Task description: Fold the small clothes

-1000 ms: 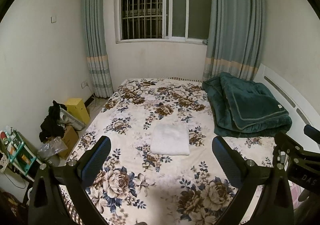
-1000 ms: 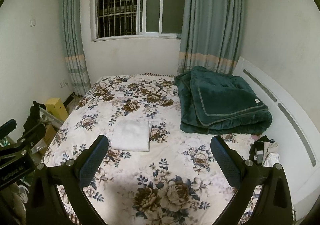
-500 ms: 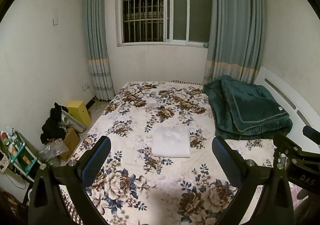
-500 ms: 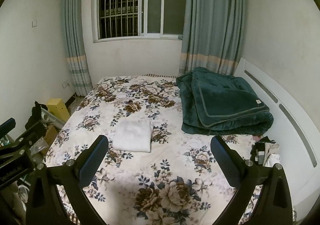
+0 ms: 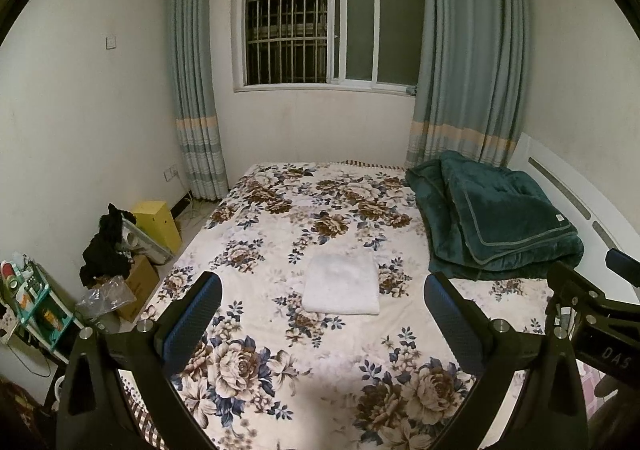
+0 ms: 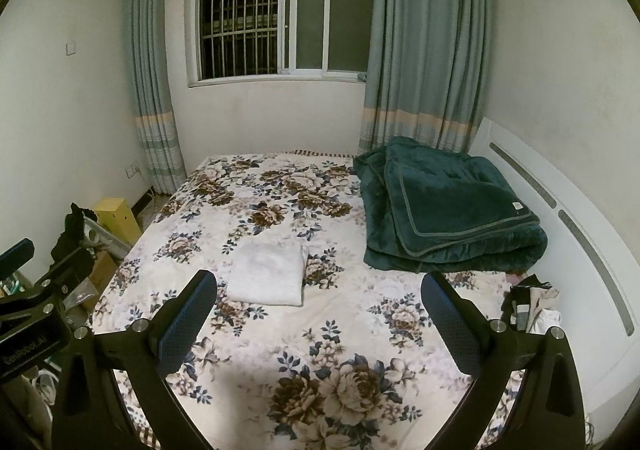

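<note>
White folded cloth [image 5: 341,285] lies flat mid-bed [image 5: 280,362], fold apparently done; left claw [image 5: 322,324], right claw [image 6: 320,322] both spread apart, empty, clear of it.

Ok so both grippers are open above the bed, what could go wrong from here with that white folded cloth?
1. The white folded cloth is already stacked in layers; pinching only the top one could undo the fold.
2. The floral bedspread under it is soft, so the fingers may catch it too.
3. The folded dark green blanket lies close on the right and could snag the right gripper.
</note>
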`<act>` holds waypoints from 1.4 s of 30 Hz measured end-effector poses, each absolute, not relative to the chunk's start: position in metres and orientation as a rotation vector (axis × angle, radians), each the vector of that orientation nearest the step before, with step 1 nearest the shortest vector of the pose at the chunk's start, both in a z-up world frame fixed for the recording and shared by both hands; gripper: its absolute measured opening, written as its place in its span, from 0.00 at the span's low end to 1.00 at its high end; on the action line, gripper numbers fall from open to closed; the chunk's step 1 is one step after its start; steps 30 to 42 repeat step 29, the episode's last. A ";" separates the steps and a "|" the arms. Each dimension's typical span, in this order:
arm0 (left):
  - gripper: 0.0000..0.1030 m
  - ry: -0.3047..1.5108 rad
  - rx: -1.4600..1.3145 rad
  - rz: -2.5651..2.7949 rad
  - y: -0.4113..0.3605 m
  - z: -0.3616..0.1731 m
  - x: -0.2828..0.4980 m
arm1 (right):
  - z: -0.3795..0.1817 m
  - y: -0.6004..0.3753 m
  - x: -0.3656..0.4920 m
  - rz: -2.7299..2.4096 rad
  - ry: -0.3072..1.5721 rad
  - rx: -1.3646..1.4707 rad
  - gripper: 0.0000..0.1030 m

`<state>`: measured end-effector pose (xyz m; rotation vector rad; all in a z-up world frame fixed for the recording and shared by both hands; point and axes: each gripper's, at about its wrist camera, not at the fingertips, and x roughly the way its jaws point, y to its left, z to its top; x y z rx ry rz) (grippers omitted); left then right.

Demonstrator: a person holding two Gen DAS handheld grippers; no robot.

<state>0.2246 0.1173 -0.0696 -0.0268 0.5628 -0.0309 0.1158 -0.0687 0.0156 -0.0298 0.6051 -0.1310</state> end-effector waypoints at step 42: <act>1.00 0.555 -0.029 -0.029 0.116 -0.068 0.225 | 0.018 -0.056 0.114 -0.133 0.607 -0.028 1.00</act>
